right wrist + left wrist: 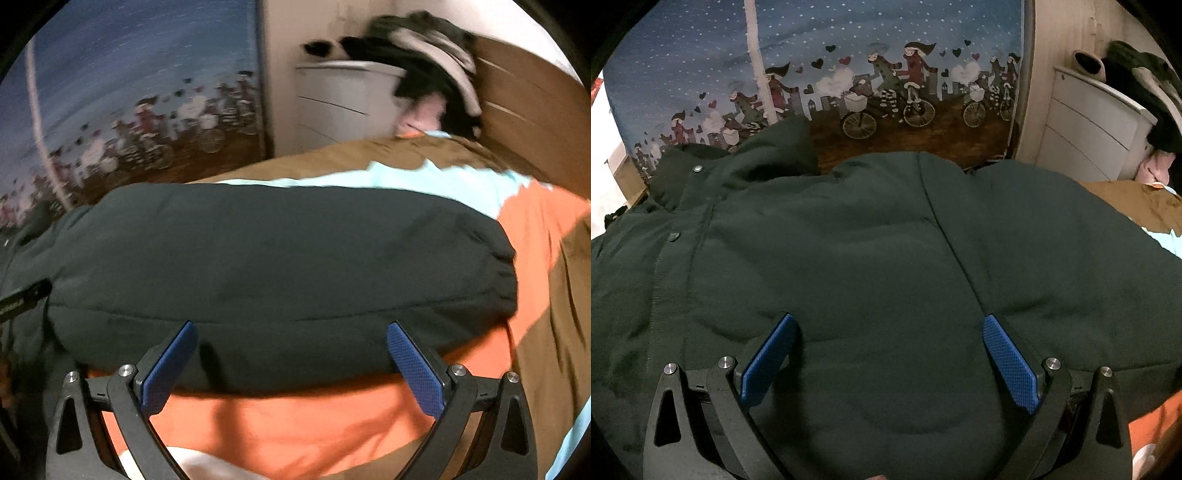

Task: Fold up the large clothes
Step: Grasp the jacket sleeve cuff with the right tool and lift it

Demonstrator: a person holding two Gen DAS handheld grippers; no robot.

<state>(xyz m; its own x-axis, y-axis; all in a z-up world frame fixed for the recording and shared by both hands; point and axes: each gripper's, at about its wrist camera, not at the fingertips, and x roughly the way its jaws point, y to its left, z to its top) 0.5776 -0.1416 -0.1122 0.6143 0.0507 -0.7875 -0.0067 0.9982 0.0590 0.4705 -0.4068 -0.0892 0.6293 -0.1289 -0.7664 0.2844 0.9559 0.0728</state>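
The dark green padded jacket (871, 251) lies spread on the bedspread (332, 424), collar and snap buttons (698, 168) toward ten o'clock. The left gripper (889, 345) hovers over its chest, blue pads (768, 362) splayed wide, clasping nothing. In the right wrist view the jacket's sleeve (280, 266) lies crosswise; the right gripper (291, 356) stands fully spread and empty at its near edge. A white drawer unit (343, 103) sits at one o'clock.
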